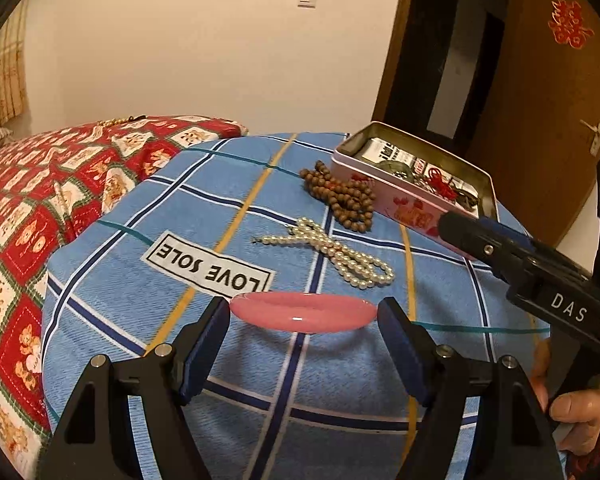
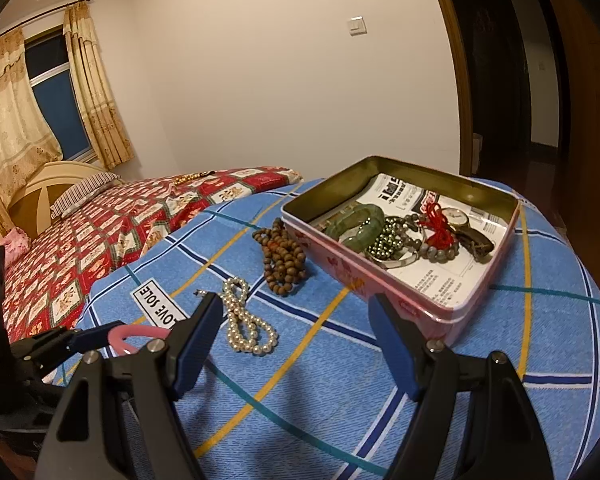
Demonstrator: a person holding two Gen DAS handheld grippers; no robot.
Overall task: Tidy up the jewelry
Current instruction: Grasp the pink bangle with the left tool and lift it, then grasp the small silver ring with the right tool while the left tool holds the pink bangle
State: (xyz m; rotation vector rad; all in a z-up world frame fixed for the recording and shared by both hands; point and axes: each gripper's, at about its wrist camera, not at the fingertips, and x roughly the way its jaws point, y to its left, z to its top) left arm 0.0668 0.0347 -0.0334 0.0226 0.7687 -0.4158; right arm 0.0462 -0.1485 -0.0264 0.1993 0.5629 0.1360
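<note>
Pink oval bangle (image 1: pixel 302 312) sits clamped between your left gripper (image 1: pixel 303 322) pads above the blue checked cloth (image 1: pixel 236 360) | your right gripper (image 2: pixel 290 336) stands open, empty, near the pink metal tin (image 2: pixel 380 272) | pearl necklace (image 2: pixel 246 320) lies beside brown wooden beads (image 2: pixel 282 258).

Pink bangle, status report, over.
Left tongs shut on pink bangle, lifted off the blue cloth. Right tongs open, empty. Pearls, wooden beads outside tin. Path clear.

A blue plaid cloth (image 2: pixel 380 380) with yellow lines carries a pink bangle (image 1: pixel 303 312), white pearls (image 1: pixel 340 254), brown beads (image 2: pixel 282 258) and a pink tin (image 2: pixel 380 280). The quilt (image 2: pixel 100 232) is red patchwork.
</note>
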